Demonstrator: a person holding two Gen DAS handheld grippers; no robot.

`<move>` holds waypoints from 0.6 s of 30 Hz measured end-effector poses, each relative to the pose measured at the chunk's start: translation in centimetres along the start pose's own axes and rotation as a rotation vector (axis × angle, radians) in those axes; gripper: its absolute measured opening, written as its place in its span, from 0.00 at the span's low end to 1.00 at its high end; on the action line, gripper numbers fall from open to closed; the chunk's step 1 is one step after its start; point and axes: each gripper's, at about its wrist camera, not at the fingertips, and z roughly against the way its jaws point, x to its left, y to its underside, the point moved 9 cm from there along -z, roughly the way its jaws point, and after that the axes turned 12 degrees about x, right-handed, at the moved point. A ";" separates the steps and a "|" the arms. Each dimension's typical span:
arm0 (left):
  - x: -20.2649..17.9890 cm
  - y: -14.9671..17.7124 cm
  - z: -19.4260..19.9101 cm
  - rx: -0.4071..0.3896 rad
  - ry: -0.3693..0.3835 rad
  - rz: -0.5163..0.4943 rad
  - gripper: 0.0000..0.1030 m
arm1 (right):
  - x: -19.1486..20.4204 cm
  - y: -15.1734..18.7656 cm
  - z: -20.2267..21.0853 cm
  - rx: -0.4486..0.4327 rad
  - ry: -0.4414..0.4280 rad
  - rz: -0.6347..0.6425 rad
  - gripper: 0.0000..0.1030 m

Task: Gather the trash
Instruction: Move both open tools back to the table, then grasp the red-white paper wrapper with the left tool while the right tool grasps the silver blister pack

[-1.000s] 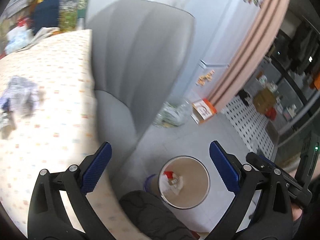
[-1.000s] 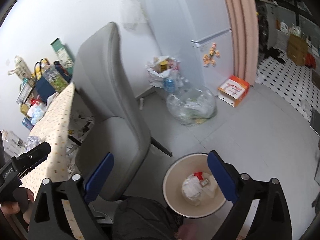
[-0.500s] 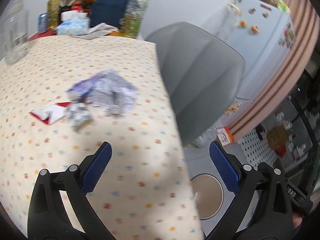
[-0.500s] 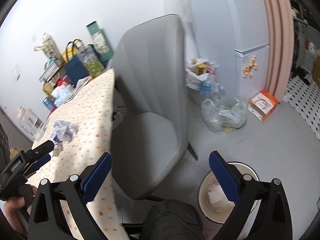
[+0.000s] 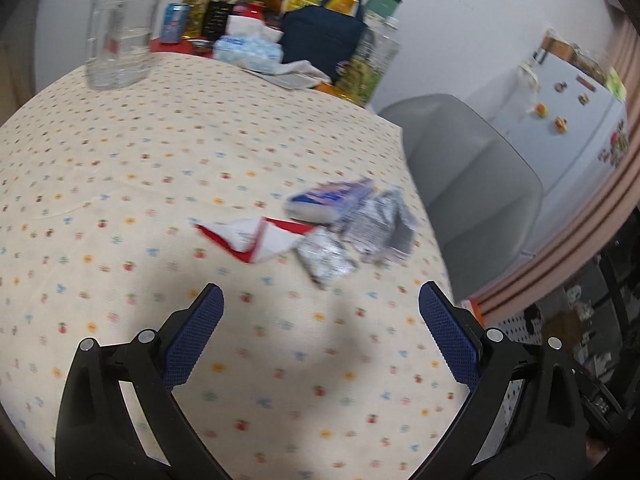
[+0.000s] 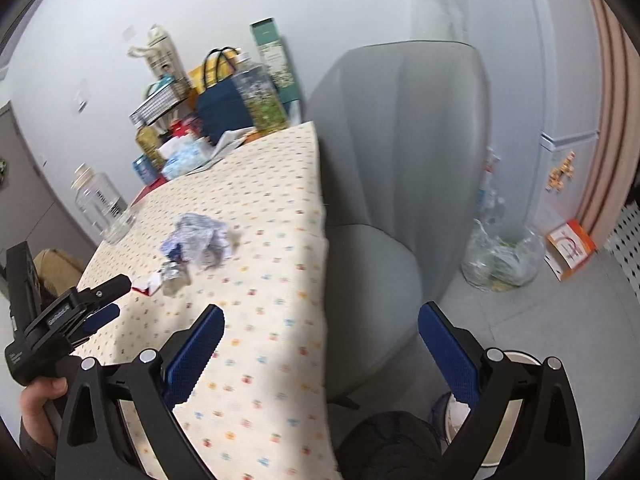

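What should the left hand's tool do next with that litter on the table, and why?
Probably ease the left gripper forward and down toward the silver foil wrapper. Its fingers stand wide apart and empty, and that wrapper is the nearest scrap, lying beside the red-and-white wrapper.

Bare tablecloth (image 5: 280,344) before wrappers (image 5: 340,220); chair (image 6: 392,184) alongside.

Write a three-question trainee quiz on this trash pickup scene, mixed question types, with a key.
1. True or false: the left gripper holds a wrapper.
2. Which lies nearest the table edge by the grey chair? A) red-and-white wrapper B) crumpled purple-white wrapper C) clear jar
3. Fill in: the bin stands on the ___, partly hidden behind the right gripper.

Key: 1. False, its jaws are open and empty. 2. B. 3. floor.
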 end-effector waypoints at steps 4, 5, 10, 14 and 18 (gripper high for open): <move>2.9 -0.5 0.3 -0.005 -0.002 0.043 0.94 | 2.2 -0.1 -0.8 0.006 -0.014 0.036 0.92; 3.5 -0.7 0.4 -0.008 0.002 0.051 0.94 | 2.7 0.0 -1.1 0.010 -0.020 0.041 0.92; 5.1 -1.5 0.0 0.001 0.024 0.074 0.79 | 4.9 0.1 -2.1 0.027 -0.040 0.075 0.89; 5.9 -2.0 -1.0 0.032 0.055 0.108 0.67 | 5.9 0.1 -2.5 0.031 -0.050 0.088 0.88; 6.3 -2.6 -2.1 0.051 0.089 0.152 0.55 | 6.2 0.1 -2.6 0.035 -0.054 0.093 0.86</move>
